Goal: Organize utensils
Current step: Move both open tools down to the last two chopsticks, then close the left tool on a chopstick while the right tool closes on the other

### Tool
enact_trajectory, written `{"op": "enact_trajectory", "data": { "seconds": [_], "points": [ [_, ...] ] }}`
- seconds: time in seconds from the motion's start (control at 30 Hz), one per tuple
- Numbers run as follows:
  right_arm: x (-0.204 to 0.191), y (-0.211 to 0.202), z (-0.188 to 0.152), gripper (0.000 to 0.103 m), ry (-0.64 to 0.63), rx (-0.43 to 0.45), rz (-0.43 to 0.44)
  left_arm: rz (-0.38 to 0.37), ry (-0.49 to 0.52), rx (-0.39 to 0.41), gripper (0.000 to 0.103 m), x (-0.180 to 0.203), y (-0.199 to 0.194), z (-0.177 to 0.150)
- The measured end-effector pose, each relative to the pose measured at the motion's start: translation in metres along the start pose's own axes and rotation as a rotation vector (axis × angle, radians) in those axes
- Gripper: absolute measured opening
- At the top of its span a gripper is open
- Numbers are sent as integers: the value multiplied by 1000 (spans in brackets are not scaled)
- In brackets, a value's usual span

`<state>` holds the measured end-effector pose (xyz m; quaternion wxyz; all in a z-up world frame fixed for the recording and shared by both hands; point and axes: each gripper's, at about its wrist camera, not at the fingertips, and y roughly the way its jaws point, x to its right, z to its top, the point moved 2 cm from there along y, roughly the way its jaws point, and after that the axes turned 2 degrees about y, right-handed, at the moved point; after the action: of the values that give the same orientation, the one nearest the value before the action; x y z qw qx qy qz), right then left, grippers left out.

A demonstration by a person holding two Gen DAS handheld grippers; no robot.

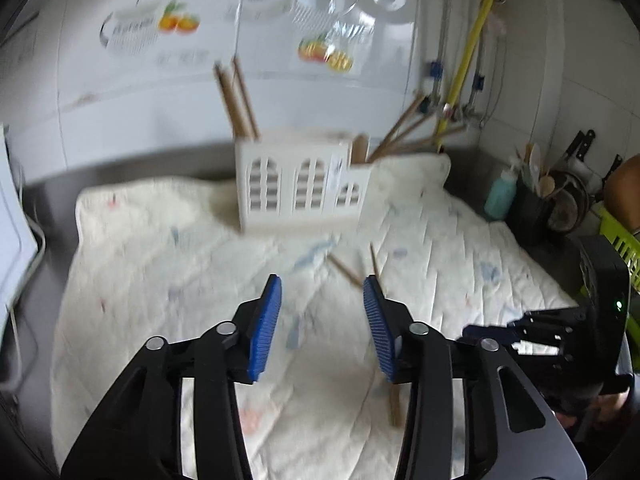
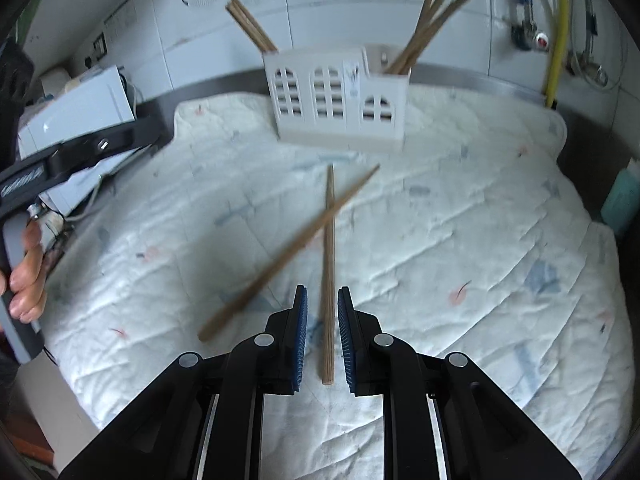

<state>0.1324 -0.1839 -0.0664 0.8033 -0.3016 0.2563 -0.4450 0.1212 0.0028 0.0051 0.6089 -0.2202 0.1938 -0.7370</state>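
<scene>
Right gripper [image 2: 322,340] straddling chopstick [image 2: 329,264] on cloth [image 2: 460,240], jaws parted, not yet pinching; left gripper [image 1: 322,328] hovering wide open. Chopstick looking light, stiff, slippery; gripping near thick end.

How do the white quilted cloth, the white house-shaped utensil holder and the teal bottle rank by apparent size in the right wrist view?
1. White quilted cloth, by far the largest.
2. White house-shaped utensil holder.
3. Teal bottle, smallest, though the picture edge cuts it off, so its full size is unsure.
</scene>
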Motion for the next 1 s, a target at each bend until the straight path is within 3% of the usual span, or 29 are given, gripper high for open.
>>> {"op": "enact_trajectory", "data": {
  "seconds": [0.23, 0.47, 0.6, 1.0],
  "points": [
    [5, 29, -10, 16, 16, -67, -16, -38, -14, -101, 44, 4, 22, -39],
    [4, 28, -13, 7, -1, -61, -30, -121, -4, -178, 44, 27, 43, -58],
    [5, 25, -15, 6, 8, -57, -24, -148, 14, -203, 44, 42, 53, -66],
    [9, 15, -21, 6, 31, -41, -8, -183, 4, -269, 22, 53, 75, -74]
  ]
}}
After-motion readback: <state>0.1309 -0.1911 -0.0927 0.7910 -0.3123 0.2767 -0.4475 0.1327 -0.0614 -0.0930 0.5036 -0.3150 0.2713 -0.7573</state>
